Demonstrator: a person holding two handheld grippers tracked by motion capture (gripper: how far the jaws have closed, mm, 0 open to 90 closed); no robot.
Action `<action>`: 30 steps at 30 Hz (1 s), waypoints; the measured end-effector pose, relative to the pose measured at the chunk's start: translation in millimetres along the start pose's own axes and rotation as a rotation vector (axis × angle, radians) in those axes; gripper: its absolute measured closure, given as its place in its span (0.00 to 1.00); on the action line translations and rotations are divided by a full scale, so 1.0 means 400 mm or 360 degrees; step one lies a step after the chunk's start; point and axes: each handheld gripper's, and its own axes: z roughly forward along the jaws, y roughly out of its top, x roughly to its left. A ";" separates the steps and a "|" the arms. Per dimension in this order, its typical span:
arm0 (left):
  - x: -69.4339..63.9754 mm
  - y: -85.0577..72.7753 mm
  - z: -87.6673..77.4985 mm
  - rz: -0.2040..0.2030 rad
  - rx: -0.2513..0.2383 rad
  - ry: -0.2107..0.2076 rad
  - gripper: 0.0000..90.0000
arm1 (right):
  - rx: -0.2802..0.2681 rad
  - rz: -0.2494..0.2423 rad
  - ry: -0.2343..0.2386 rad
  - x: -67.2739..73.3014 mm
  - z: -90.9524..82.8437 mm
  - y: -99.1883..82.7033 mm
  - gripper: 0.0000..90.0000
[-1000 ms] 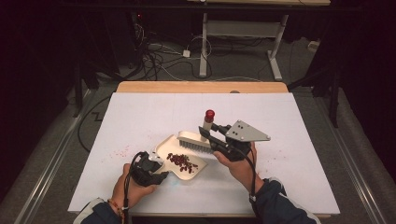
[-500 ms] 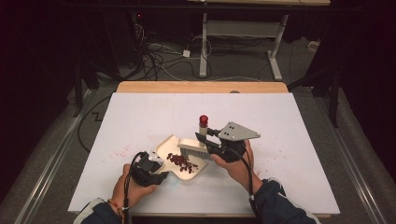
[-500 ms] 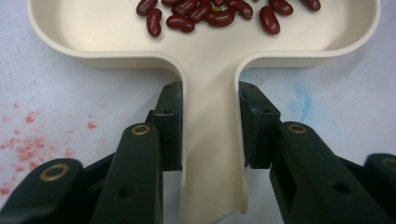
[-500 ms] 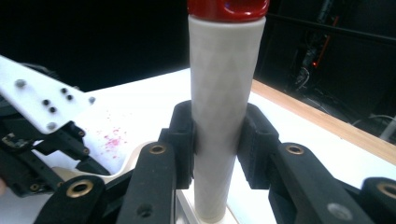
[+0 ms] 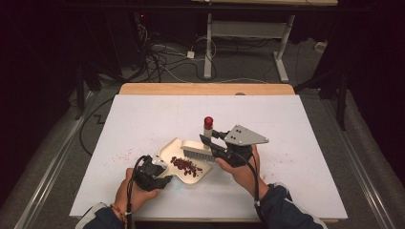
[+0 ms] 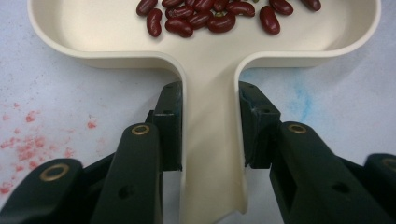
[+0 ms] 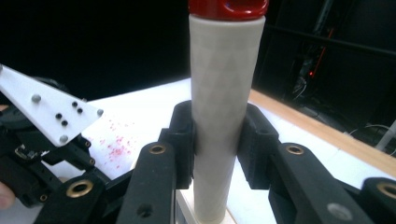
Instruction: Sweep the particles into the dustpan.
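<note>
Left gripper (image 6: 210, 126) clamps the dustpan (image 5: 184, 157) handle; right gripper (image 7: 217, 140) grips the brush (image 5: 203, 145) handle upright, bristles at the dustpan's far edge, beans (image 5: 187, 166) inside.

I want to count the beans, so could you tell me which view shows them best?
The left gripper view: the red beans lie close and sharp in the dustpan. The high view shows them as a small dark cluster.

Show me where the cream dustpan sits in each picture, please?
High view: the dustpan lies low at centre-left, beans in it.
Left gripper view: its tray runs along the top, and its handle comes down the middle between the left tool's pads.
Right gripper view: I cannot make out the dustpan there.
Shared landmark: the red specks on the white table.
</note>
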 end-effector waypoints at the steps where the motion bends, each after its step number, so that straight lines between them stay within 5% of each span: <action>1: 0.000 0.000 0.000 0.0000 0.0000 0.0001 0.71 | -0.0002 0.0002 -0.0005 -0.002 -0.005 0.003 0.78; 21: 0.000 0.000 0.001 -0.0003 0.0001 -0.0003 0.71 | -0.0029 -0.0021 -0.0095 -0.047 -0.054 0.030 0.78; 30: -0.001 0.000 0.001 -0.0004 0.0000 0.0004 0.71 | -0.0078 0.0001 -0.0162 -0.071 -0.118 0.051 0.78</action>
